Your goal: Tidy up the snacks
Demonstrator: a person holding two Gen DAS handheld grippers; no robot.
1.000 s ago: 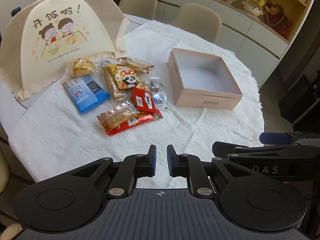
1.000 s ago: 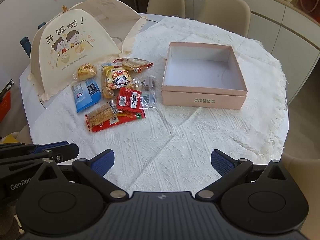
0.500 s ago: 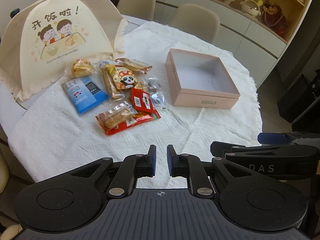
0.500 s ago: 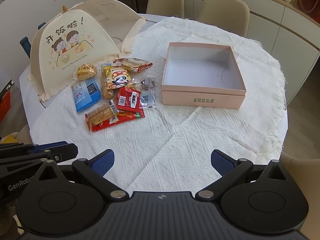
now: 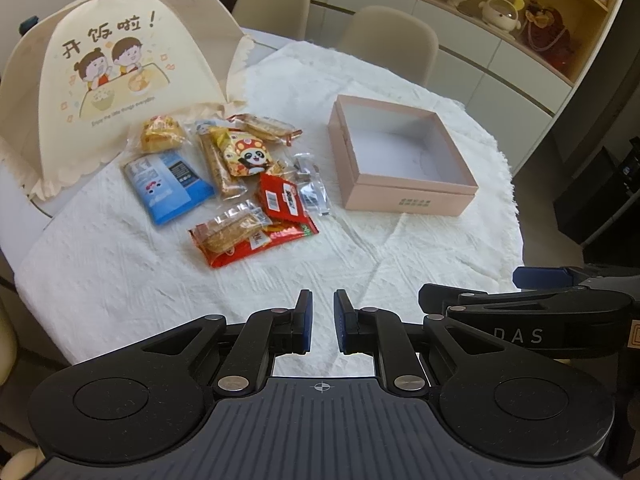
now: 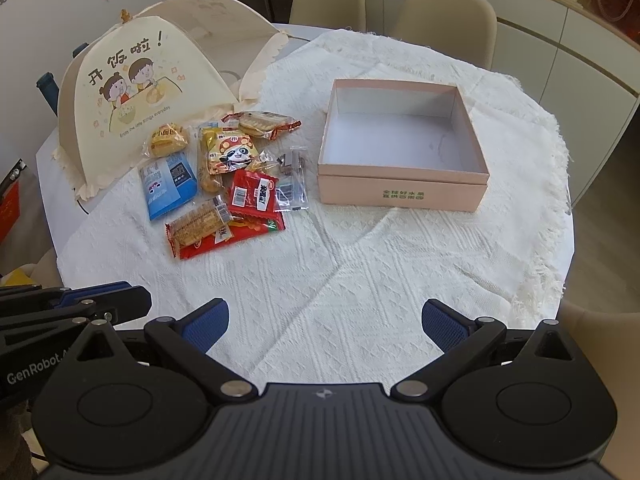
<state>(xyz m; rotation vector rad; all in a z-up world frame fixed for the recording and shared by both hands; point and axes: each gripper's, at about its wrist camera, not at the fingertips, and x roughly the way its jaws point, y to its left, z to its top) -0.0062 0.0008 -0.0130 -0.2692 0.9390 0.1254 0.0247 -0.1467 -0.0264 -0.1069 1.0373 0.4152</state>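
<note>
Several snack packets lie in a heap on the white cloth left of centre: a blue packet [image 5: 168, 186] [image 6: 168, 185], a panda packet [image 5: 247, 156] [image 6: 232, 154], a small red packet [image 5: 282, 199] [image 6: 252, 194] and a long red packet with a cracker pack on it [image 5: 248, 240] [image 6: 220, 232]. To their right stands an open pink box [image 5: 404, 200] [image 6: 402, 194], nothing inside. My left gripper [image 5: 321, 320] hovers shut and empty over the near table edge. Just as far back, my right gripper [image 6: 325, 320] is open wide and holds nothing.
A cream folding food cover [image 5: 112, 76] [image 6: 140, 80] with a cartoon print stands behind the snacks at the left. Beige chairs [image 5: 392, 40] [image 6: 440, 20] ring the far side of the round table [image 6: 400, 280]. Cabinets and shelves with ornaments line the back right.
</note>
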